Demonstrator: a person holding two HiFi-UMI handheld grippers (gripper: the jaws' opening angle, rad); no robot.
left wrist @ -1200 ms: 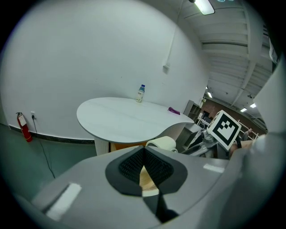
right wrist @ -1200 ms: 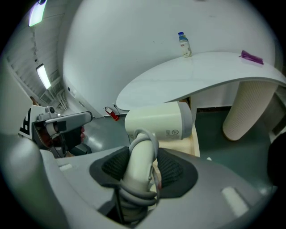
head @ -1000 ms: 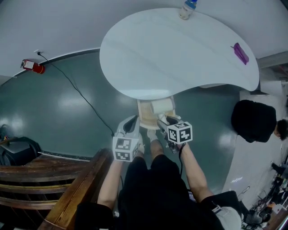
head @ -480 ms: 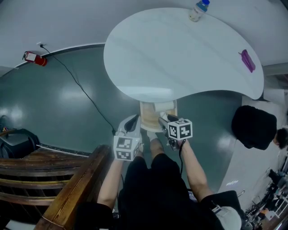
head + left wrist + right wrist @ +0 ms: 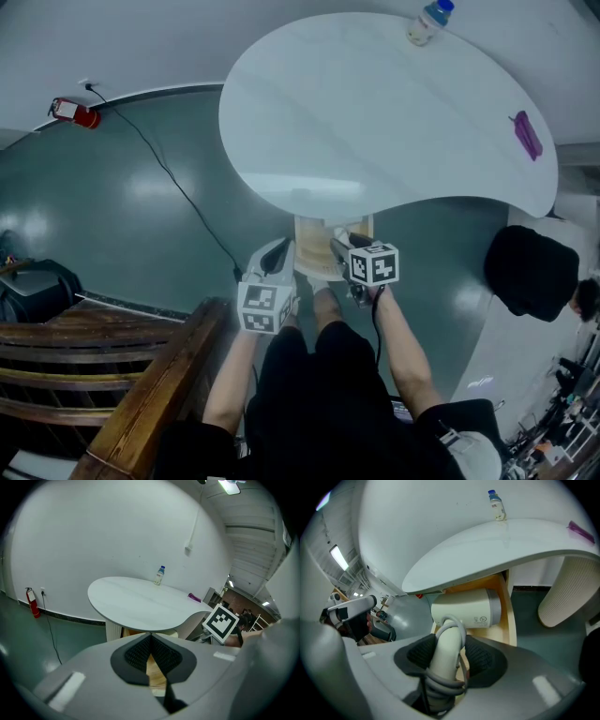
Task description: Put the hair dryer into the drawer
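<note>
Right gripper view showed the right gripper (image 5: 450,654) clamped on the handle of the dryer (image 5: 466,609), barrel held crosswise at frame centre over the open drawer (image 5: 512,623), probably to lie flat inside; left gripper (image 5: 151,641) shut, empty.

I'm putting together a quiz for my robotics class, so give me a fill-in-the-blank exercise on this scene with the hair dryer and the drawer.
1. The right tool is shut on the handle of the ____.
2. The left tool holds ____.
3. The wooden drawer under the white table stands ____.
4. Near the table's far edge stands a ____ with a blue cap.
Missing words: hair dryer; nothing; open; bottle.
</note>
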